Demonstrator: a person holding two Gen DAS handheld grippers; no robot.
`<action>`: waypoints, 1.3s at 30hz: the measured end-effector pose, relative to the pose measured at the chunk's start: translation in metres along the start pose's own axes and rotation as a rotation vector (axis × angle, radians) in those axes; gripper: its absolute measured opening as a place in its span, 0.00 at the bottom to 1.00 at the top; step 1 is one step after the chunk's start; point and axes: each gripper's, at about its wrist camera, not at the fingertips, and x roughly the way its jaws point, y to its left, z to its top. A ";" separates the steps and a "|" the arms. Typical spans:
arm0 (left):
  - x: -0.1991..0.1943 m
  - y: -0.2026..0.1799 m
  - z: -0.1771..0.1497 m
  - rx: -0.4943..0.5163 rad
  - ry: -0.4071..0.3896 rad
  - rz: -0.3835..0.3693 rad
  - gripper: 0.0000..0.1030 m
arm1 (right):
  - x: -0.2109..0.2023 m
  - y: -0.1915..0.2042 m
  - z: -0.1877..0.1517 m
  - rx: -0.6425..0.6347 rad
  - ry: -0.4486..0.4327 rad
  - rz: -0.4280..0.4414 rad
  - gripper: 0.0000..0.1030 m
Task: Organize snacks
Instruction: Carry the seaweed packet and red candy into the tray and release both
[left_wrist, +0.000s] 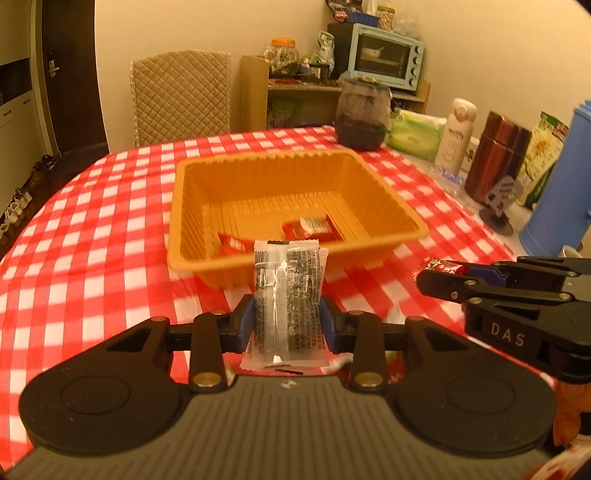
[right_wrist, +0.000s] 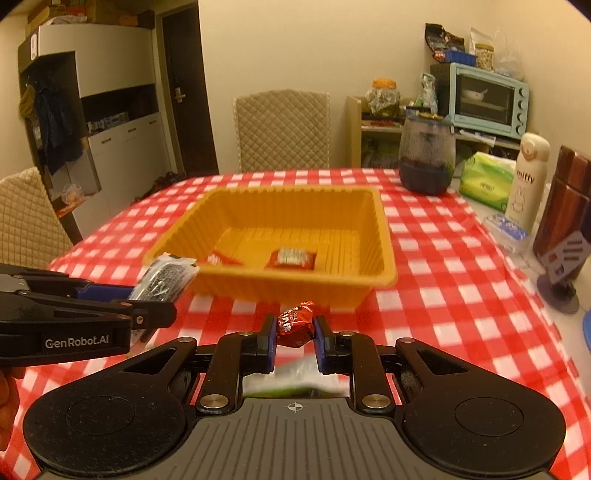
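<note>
Left wrist view: my left gripper (left_wrist: 287, 319) is clamped on a clear-and-black snack packet (left_wrist: 287, 301), pads pressing its 2 long edges near the lower half. I hold it upright and lengthwise so the free top end leads toward the orange tray (left_wrist: 295, 173); that way it should clear the near rim and slide in flat on release. The packet sits just short of that rim, above the checked tablecloth (left_wrist: 92, 221), not yet over the tray floor.

Inside the tray 2 red snack packets (left_wrist: 310, 229) already lie on the ribbed floor, 1 near the front-left corner, 1 nearer the middle. I judge the tray is the collection point and the sort is at an early stage.

Right wrist view: my right gripper (right_wrist: 294, 326) is closed narrow on a small red wrapped candy (right_wrist: 294, 325), gripped across its middle with the twisted ends free. It is held low over the cloth, near the tray's front wall and not over it. Holding 1 item per gripper lets me deliver both in 1 approach.

Below the right gripper a green-and-white wrapper (right_wrist: 295, 380) shows, blurred; I cannot tell what it is.

At far right, bottles and a tissue pack (right_wrist: 485, 181) stand along the table edge, well apart from the tray, so the drop path looks unobstructed.
</note>
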 end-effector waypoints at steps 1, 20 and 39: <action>0.002 0.002 0.005 0.002 -0.006 0.001 0.33 | 0.002 -0.001 0.005 -0.002 -0.009 -0.001 0.20; 0.069 0.028 0.072 -0.003 -0.052 -0.018 0.33 | 0.087 -0.043 0.075 0.045 -0.032 -0.032 0.20; 0.088 0.037 0.070 -0.017 -0.029 0.001 0.38 | 0.101 -0.049 0.070 0.063 0.026 -0.003 0.20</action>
